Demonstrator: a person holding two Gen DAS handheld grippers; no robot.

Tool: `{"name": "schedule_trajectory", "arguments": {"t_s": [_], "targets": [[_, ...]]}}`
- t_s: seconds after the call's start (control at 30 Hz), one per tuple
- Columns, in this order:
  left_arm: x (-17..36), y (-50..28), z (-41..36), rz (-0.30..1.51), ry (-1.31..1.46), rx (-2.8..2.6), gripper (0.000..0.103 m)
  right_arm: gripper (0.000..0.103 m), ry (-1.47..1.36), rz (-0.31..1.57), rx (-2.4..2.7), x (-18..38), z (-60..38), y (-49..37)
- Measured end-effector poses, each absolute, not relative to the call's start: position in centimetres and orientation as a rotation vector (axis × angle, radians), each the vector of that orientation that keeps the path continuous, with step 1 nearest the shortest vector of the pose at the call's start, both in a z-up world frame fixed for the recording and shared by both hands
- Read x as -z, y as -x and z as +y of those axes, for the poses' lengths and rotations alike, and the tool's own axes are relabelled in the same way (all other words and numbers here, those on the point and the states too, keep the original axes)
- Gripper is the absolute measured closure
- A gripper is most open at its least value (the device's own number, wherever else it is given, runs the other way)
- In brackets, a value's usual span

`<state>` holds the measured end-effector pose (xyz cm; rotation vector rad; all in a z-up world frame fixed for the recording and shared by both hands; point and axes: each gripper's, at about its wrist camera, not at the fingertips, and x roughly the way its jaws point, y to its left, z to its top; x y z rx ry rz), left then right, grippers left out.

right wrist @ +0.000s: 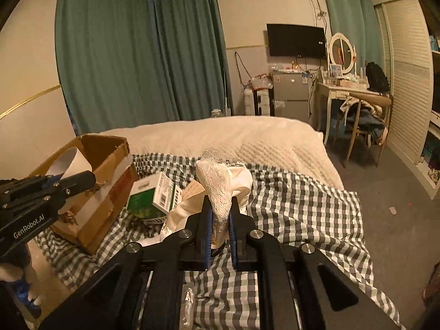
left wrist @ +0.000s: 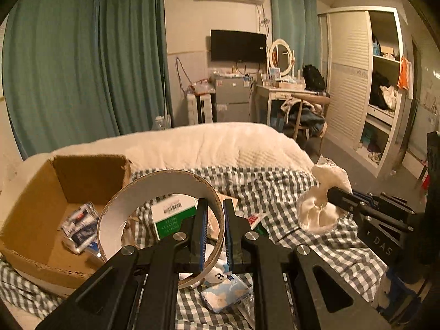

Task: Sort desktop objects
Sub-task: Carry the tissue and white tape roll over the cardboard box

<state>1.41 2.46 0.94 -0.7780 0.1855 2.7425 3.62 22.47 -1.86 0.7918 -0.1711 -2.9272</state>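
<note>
The left gripper point(left wrist: 213, 206) is clamped on the wall of a cardboard ring point(left wrist: 162, 192), one finger inside the hoop and one outside. The ring is a wide, empty tape core, white inside and brown outside, with a ragged tear at its lower inner edge; it is held up off the bed, above the near right corner of the open cardboard box point(left wrist: 35, 214). The right gripper point(right wrist: 220, 206) is pinched tight on a cream cloth with a lace trim point(right wrist: 217, 181), which bunches above the fingers and hangs loose to the left.

A green and white carton point(right wrist: 154, 192) lies on the checked sheet point(right wrist: 302, 206) just beside the box's right wall. Some packets point(left wrist: 79, 225) lie on the box floor (labels too small to read). To the right the sheet is bare up to the bed's edge, with open grey floor point(right wrist: 385, 192) beyond.
</note>
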Motion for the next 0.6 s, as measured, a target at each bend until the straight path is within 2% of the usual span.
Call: {"name": "schedule_trajectory", "arguments": {"t_s": [0.6], "targets": [[-6.8,-1.6,-2.4,0.215,0.633,-2.848,0.092,0.093,-0.583,-0.151,2.881,-5.8,16.9,-5.1]]}}
